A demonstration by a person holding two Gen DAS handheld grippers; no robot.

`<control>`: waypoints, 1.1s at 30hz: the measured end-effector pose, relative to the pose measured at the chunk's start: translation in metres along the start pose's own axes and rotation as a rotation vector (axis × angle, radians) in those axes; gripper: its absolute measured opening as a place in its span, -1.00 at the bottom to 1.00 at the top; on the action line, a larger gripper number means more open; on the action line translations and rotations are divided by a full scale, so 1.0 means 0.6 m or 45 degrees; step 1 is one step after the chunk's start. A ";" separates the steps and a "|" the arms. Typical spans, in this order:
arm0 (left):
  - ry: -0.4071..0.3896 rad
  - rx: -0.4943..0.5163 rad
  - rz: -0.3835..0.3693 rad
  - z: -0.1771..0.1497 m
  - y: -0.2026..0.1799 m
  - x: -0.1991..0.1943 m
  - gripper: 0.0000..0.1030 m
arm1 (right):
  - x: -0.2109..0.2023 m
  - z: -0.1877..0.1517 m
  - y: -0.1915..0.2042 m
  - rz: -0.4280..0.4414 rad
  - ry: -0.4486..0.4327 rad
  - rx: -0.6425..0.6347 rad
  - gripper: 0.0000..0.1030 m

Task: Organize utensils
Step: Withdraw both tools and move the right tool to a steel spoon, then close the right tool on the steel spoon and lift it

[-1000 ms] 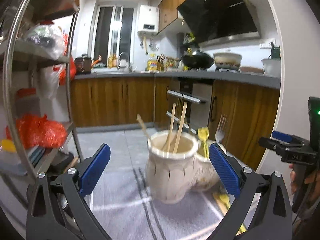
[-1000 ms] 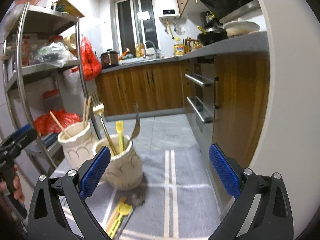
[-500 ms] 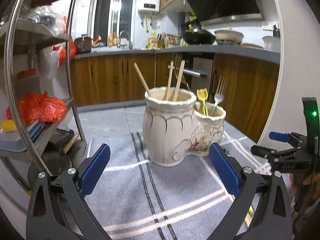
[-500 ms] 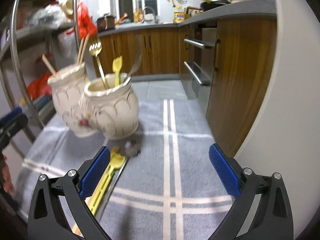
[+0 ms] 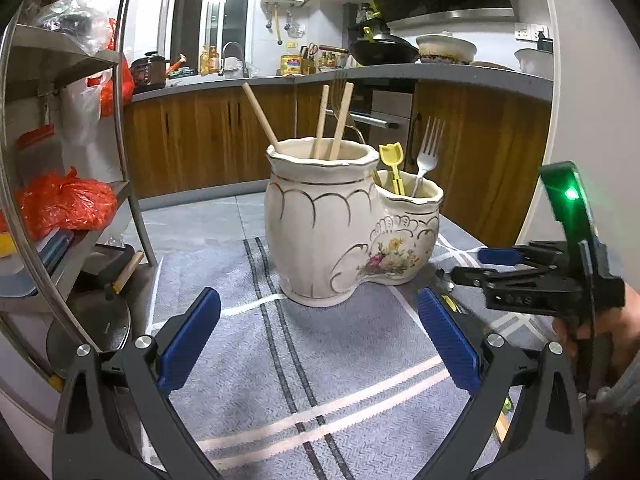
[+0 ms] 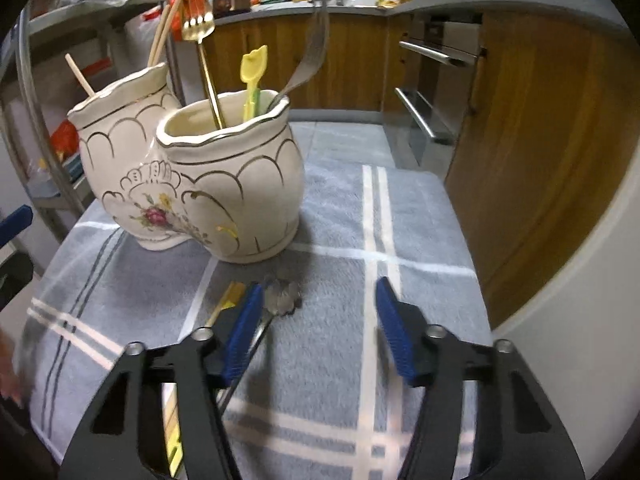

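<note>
The right gripper point(image 6: 316, 320) hangs low over the grey cloth point(image 6: 420, 220). Its jaws are closing on nothing; a metal spoon point(image 6: 282, 298) lies by its left finger. The left gripper point(image 5: 316, 336) is wide and empty. Farther off, the white two-part holder point(image 5: 320, 220) holds chopsticks point(image 5: 334, 120), forks point(image 5: 426, 152) and a yellow pick point(image 5: 392, 170).

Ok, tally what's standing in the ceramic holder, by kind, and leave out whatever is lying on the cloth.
Wooden chopsticks: 3
Metal forks: 2
Yellow plastic utensil: 1
Total: 6
</note>
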State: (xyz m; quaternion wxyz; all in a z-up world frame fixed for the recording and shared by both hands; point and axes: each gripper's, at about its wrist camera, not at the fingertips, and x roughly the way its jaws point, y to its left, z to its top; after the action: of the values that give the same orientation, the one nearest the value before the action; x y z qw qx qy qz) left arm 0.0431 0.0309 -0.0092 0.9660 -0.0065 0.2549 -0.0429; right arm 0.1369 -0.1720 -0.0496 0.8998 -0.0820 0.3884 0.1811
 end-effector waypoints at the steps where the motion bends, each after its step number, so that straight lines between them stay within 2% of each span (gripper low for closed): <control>1: 0.002 0.005 -0.005 -0.001 -0.002 0.001 0.89 | 0.005 0.002 0.002 0.016 0.014 -0.010 -0.05; 2: 0.005 0.010 -0.007 -0.002 -0.004 0.002 0.89 | 0.010 0.003 0.004 0.030 0.029 -0.015 -0.13; 6: 0.016 0.013 -0.016 -0.002 -0.005 0.005 0.89 | 0.026 0.008 0.006 0.074 0.082 -0.013 -0.17; 8: 0.017 0.010 -0.020 -0.001 -0.005 0.006 0.89 | 0.034 0.010 0.007 0.088 0.106 -0.007 -0.30; 12: 0.024 0.010 -0.022 -0.001 -0.006 0.009 0.89 | 0.040 0.011 0.011 0.105 0.115 -0.021 -0.35; 14: 0.025 0.010 -0.020 -0.002 -0.005 0.008 0.89 | 0.040 0.010 0.018 0.118 0.113 -0.047 -0.55; 18: 0.028 0.010 -0.024 -0.001 -0.005 0.009 0.89 | 0.034 0.011 0.026 0.106 0.095 -0.064 -0.75; 20: 0.028 0.007 -0.021 -0.001 -0.004 0.009 0.89 | 0.023 0.008 0.025 0.120 0.070 -0.053 -0.86; 25: 0.025 0.034 0.023 -0.003 -0.015 0.009 0.89 | -0.008 0.007 0.018 0.106 -0.008 -0.070 -0.92; 27: 0.048 0.058 0.041 -0.005 -0.026 0.012 0.89 | -0.024 0.008 0.013 0.100 -0.046 -0.070 -0.92; 33: 0.155 0.098 0.027 -0.010 -0.063 0.027 0.89 | -0.102 0.001 -0.008 0.061 -0.250 -0.061 -0.93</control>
State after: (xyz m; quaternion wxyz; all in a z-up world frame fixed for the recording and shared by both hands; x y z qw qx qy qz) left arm 0.0512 -0.0082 -0.0211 0.9486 0.0358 0.3115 -0.0426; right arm 0.1004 -0.1922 -0.0047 0.9267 -0.0762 0.2958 0.2189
